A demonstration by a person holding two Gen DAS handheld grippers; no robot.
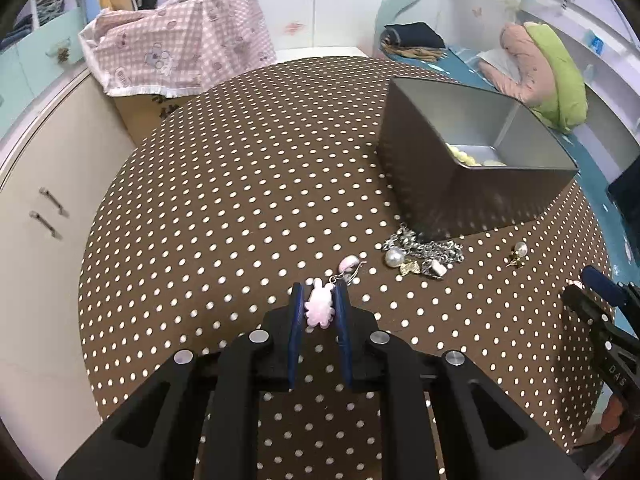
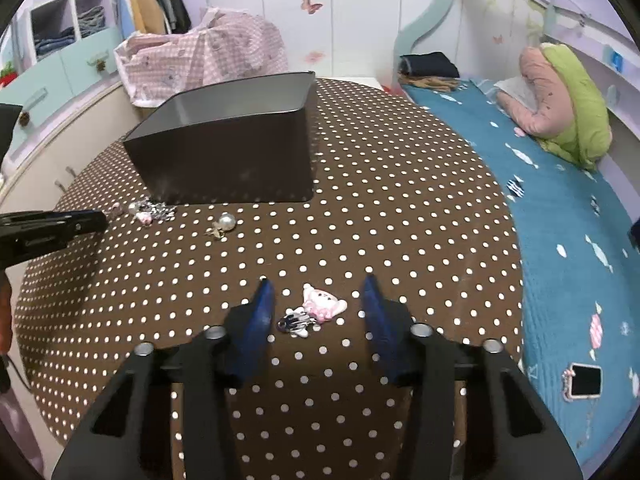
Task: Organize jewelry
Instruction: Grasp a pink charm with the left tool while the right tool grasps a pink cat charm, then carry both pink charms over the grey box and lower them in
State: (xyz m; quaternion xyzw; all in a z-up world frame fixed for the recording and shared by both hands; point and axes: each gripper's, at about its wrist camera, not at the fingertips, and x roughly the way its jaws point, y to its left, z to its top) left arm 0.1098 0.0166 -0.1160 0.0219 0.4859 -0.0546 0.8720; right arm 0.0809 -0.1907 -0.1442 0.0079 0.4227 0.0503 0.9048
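Observation:
My left gripper (image 1: 319, 304) is shut on a pink rabbit charm (image 1: 319, 307), with its hook and a pink bead (image 1: 349, 266) trailing ahead on the dotted table (image 1: 240, 184). A silver chain heap with a pearl (image 1: 420, 254) lies against the grey metal box (image 1: 472, 160); a pearl earring (image 1: 518, 254) lies to its right. My right gripper (image 2: 318, 292) is open, its blue fingers either side of a pink bear charm (image 2: 324, 302) and a silver clip (image 2: 298, 320). The left gripper shows at the left edge of the right wrist view (image 2: 52, 224).
The box (image 2: 224, 152) holds pale yellow beads (image 1: 468, 156). A pearl earring (image 2: 224, 224) and the chain heap (image 2: 154, 208) lie in front of it. A pink checked cloth (image 1: 176, 36) covers a carton beyond the table. A bed (image 2: 560, 240) with a phone (image 2: 584, 380) lies right.

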